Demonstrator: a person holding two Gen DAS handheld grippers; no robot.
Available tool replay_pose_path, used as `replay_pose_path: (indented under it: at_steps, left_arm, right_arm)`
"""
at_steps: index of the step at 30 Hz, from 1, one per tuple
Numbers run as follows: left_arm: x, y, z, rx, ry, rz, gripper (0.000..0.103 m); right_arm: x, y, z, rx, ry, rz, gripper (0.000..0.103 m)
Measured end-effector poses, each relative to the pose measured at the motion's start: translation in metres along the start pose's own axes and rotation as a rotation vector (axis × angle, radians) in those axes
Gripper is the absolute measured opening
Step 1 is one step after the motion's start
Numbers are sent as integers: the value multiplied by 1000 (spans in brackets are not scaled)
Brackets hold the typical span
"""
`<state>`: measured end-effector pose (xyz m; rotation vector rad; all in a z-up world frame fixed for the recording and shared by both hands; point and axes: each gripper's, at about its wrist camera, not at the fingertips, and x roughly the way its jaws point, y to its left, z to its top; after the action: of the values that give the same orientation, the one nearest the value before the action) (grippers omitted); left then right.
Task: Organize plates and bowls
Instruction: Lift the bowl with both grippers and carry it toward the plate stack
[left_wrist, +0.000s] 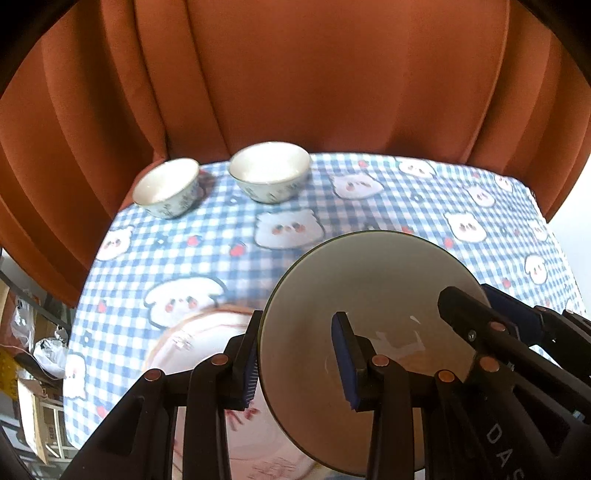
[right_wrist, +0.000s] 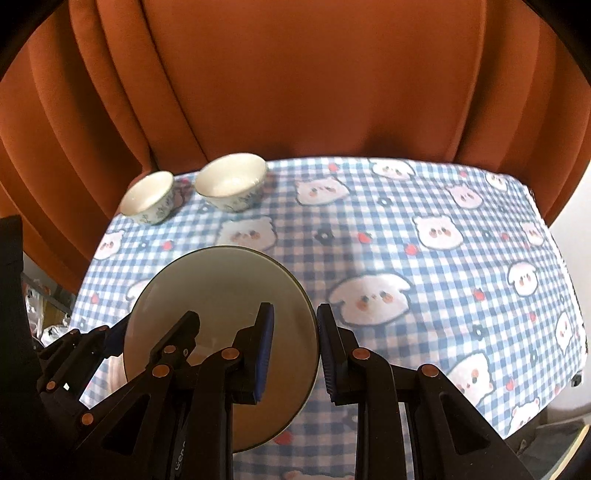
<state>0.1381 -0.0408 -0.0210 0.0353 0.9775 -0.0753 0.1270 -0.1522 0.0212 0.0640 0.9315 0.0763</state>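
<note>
**Two grippers holding one grey plate above a checked tablecloth**

The left gripper is clamping the left rim of a round grey plate, with one blue-padded finger outside the rim and the other lying on the plate's upper face. The right gripper is clamping the opposite, right rim of the same plate in the same way: one pad on the face, one outside the edge. Both sets of jaws are standing narrow, pressed onto the rim. The plate is being held tilted above the table, near the cameras, with the two grippers facing each other across it.

Going from left to right across the scene: at the far left of the table a small white bowl with a green pattern on its outside is sitting upright. Just to its right, close but apart, a larger white bowl with the same pattern is sitting, also upright. Both bowls are resting at the far edge, well apart from the held plate.

Nearer, below and left of the grey plate, a pale patterned plate is lying flat on the cloth, partly hidden by the left gripper's fingers.

The blue-and-white checked tablecloth, printed with cartoon animal faces, is covering the table and stretching to the right. Behind the table, orange curtains are hanging in folds.
</note>
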Motion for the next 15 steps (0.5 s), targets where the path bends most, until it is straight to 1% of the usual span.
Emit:
replay_pose_path:
  at_steps: [7,15]
  left_arm:
    - [19,-36,-20,5,73,0,36]
    - [37,-63,-36,14,158,7,36]
  right_arm:
    - [15,-40,-22,6,58,5,28]
    - [32,-73,-42,27,107,32,28]
